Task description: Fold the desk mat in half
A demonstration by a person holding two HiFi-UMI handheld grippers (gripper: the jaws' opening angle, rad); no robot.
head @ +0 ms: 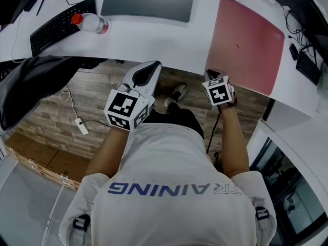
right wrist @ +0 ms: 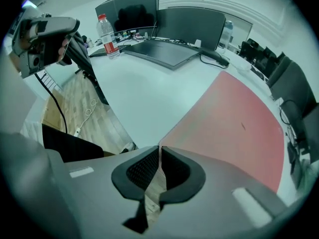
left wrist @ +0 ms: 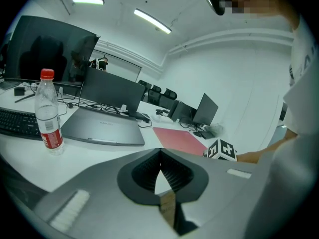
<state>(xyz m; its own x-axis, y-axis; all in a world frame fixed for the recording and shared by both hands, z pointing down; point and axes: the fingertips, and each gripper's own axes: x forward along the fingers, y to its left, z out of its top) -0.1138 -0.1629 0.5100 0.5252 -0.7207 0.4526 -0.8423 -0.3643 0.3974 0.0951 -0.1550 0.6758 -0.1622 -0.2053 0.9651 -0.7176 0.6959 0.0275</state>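
A pink desk mat lies flat on the white desk at the right, one corner at the desk's near edge. My right gripper sits at that near-left corner. In the right gripper view its jaws are pressed together on the thin edge of the mat, which spreads away beyond them. My left gripper hovers at the desk's front edge, left of the mat, apart from it. Its jaws are shut with nothing between them, and the mat shows beyond to the right.
A closed grey laptop lies at the back of the desk, with a water bottle and a black keyboard to its left. A black chair stands at the left. Cables and a second keyboard lie right of the mat.
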